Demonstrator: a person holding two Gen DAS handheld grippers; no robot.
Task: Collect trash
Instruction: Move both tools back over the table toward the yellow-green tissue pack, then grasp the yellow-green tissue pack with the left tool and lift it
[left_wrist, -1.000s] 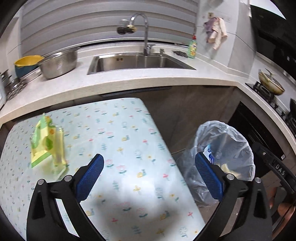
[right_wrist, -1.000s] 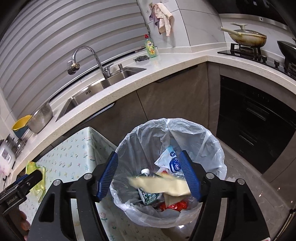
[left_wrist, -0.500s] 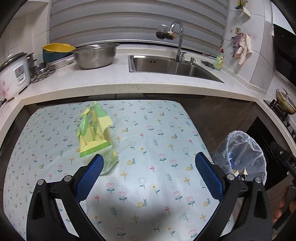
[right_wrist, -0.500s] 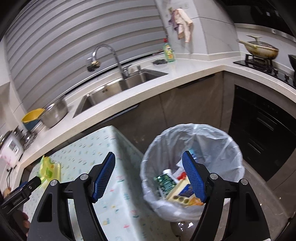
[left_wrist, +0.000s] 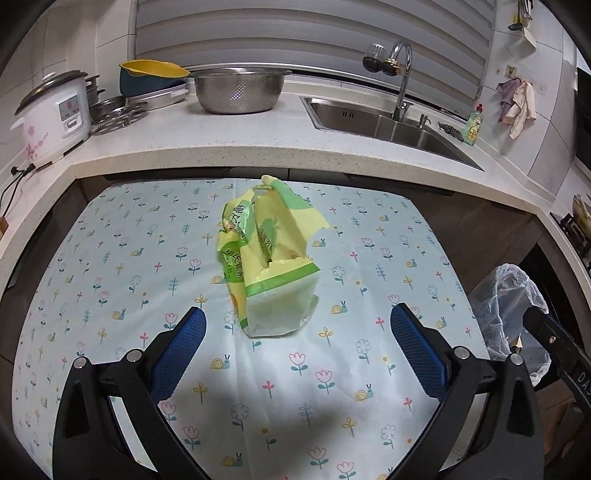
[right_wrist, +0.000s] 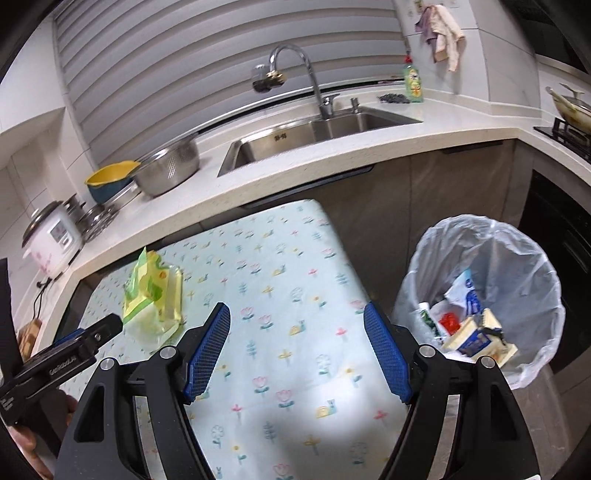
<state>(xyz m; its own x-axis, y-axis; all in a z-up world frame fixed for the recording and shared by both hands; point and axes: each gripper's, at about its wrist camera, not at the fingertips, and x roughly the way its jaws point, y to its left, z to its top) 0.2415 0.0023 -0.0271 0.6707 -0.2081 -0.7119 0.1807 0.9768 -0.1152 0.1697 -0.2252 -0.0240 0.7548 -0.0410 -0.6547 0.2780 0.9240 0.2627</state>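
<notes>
One pale blue cloth with a small printed flower-and-snail pattern (left_wrist: 303, 373) is covering the table smoothly, lying flat under both grippers. At three o'clock of it, off the table edge, the round bin lined with a thin, crinkled, translucent white plastic bag (right_wrist: 517, 258) is standing open, holding cartons and wrappers. Near the middle of the cloth, the crumpled glossy yellow-and-green plastic wrapper (left_wrist: 269, 254) is sitting half upright, its torn top flaring into ragged flaps and its lower end clear and puffed. The left gripper (left_wrist: 298, 354) is hovering just short of it, its blue cross-hatched pads (left_wrist: 181, 354) spread wide at either side and gripping nothing. The right gripper (right_wrist: 297, 349) is hanging over bare cloth at three o'clock of the wrapper, jaws likewise parted wide and empty.
</notes>
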